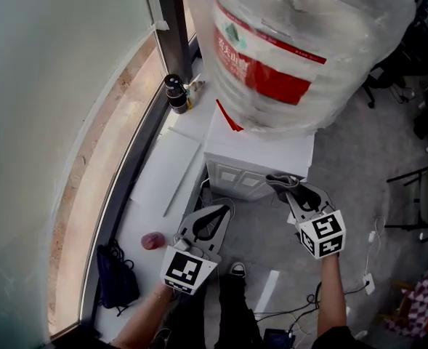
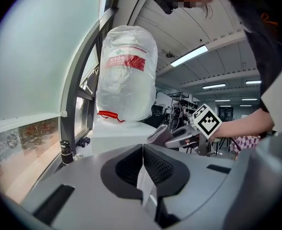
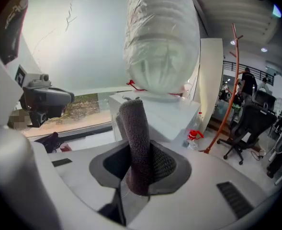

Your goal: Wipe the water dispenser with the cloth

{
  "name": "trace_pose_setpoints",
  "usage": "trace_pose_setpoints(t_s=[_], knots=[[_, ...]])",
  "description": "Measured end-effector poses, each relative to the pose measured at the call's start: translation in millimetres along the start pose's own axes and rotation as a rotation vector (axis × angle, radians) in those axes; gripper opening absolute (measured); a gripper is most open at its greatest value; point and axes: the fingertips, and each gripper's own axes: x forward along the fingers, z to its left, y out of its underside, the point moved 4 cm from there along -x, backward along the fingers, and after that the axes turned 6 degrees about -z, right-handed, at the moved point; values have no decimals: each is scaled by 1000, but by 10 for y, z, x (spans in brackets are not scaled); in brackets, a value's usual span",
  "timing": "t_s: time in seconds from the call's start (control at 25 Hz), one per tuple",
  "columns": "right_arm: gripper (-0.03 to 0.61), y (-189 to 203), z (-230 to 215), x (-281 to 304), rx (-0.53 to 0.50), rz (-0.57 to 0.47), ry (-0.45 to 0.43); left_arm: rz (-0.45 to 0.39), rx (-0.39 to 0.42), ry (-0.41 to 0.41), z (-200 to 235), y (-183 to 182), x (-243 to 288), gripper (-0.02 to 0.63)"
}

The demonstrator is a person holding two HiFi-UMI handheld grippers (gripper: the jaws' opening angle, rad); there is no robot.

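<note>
The left claw and right claw are grey, each bearing a white cube with black square markers; the trousers are dark.

Daylight is admitted through the frosted window at nine o'clock. Gripper views are bent and darkened at the edges; glare is cast by ceiling lights at two o'clock.

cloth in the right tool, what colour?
Dark grey, plain, no pattern. The cloth shows best in the right gripper view.
</note>
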Motion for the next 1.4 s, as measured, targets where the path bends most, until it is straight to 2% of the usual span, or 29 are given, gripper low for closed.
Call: trace_pose_setpoints(t_s=[0.16,0.4,0.68,0.84,1.0,1.16,1.4], knots=[[110,-98,-81,-47,-51,-15,4,6,17,2,-41,0,13,18],[110,312,-35,213,-74,40,11,20,25,-15,-30,64,2,18],[110,996,102,775,-22,118,-2,53,26,-23,11,321,2,18],[110,1440,171,1098,-21,163,-7,34,26,-19,7,491,22,18],[110,1947,238,1429,3,201,6,39,54,-7,50,766,60,18],[110,2514,317,1767,-14,253,4,45,62,0,76,1041,83,18],[110,3155,382,2176,-12,346,10,73,64,7,157,1512,145,18]])
